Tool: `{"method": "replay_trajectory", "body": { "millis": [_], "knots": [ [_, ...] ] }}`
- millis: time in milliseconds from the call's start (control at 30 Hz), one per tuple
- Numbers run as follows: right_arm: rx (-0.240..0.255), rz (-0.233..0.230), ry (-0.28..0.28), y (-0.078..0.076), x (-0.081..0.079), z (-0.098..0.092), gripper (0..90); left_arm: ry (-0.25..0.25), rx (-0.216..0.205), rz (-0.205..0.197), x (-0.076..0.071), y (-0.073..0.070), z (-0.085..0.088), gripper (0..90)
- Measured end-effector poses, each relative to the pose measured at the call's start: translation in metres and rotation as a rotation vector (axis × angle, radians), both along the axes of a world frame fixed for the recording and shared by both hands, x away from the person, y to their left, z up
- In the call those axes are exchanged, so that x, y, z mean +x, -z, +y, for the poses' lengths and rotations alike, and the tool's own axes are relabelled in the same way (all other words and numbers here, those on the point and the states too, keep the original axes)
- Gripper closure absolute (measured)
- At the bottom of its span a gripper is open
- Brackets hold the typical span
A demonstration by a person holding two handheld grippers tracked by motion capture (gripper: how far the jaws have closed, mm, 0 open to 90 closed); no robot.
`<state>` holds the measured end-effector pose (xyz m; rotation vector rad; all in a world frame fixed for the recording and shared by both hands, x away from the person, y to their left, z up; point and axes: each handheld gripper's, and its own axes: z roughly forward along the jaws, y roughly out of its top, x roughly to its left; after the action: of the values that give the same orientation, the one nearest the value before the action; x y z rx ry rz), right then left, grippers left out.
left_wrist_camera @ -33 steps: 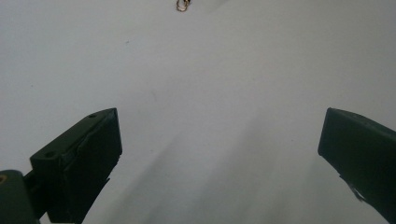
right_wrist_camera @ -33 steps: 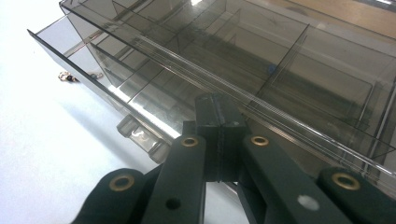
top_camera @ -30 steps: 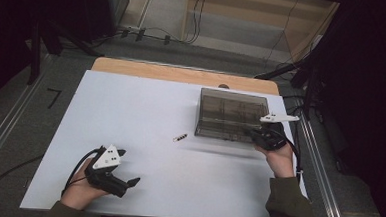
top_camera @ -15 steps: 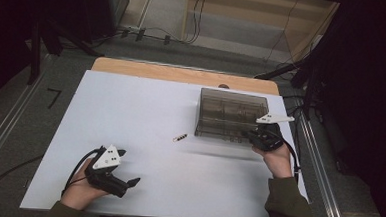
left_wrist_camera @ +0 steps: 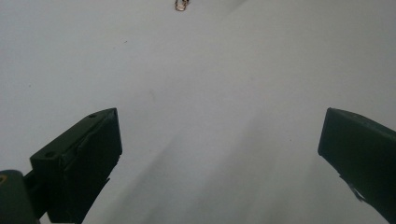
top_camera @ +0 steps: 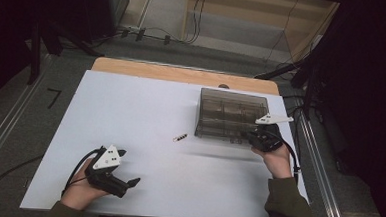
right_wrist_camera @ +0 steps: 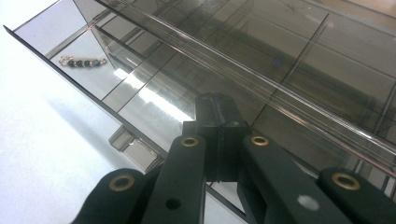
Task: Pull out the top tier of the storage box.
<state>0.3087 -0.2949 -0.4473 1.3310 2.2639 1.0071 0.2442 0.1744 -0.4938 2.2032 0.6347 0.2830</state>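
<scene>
You are pressing your right gripper [top_camera: 247, 138], jaws closed empty, against the smoky transparent plastic compartment box [top_camera: 230, 115]; your left gripper [top_camera: 127, 184] is resting wide open, empty. Next, fetching the small beaded link [top_camera: 180, 137] probably needs a delicate pinch.

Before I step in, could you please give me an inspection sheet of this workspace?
Surface: white table top, wooden strip at far edge.
Job's things: smoky clear compartment box; small beaded piece inside one compartment.
Clutter: a second beaded piece loose on the table.
Grippers: right gripper shut, at the box's near edge; left gripper open over bare table.
Cables: one trails from each gripper; more on the floor beyond.
Surroundings: dark, grey floor.
</scene>
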Motion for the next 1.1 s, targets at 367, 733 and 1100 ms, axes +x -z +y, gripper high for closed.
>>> {"method": "replay_trajectory", "body": {
  "millis": [367,733,1100],
  "knots": [
    [0.000,0.001,-0.010,0.0015,-0.0018,0.0003,87.8,0.000,0.001,0.001,-0.0001,0.0000,0.0000,0.0],
    [-0.007,0.007,-0.022,0.0022,-0.0048,0.0009,87.8,0.001,-0.002,0.002,0.0001,0.0003,0.0002,0.0],
    [-0.013,0.017,-0.029,0.0038,-0.0084,0.0032,87.8,0.000,-0.006,0.003,0.0002,0.0001,0.0004,0.0]
  ]
}}
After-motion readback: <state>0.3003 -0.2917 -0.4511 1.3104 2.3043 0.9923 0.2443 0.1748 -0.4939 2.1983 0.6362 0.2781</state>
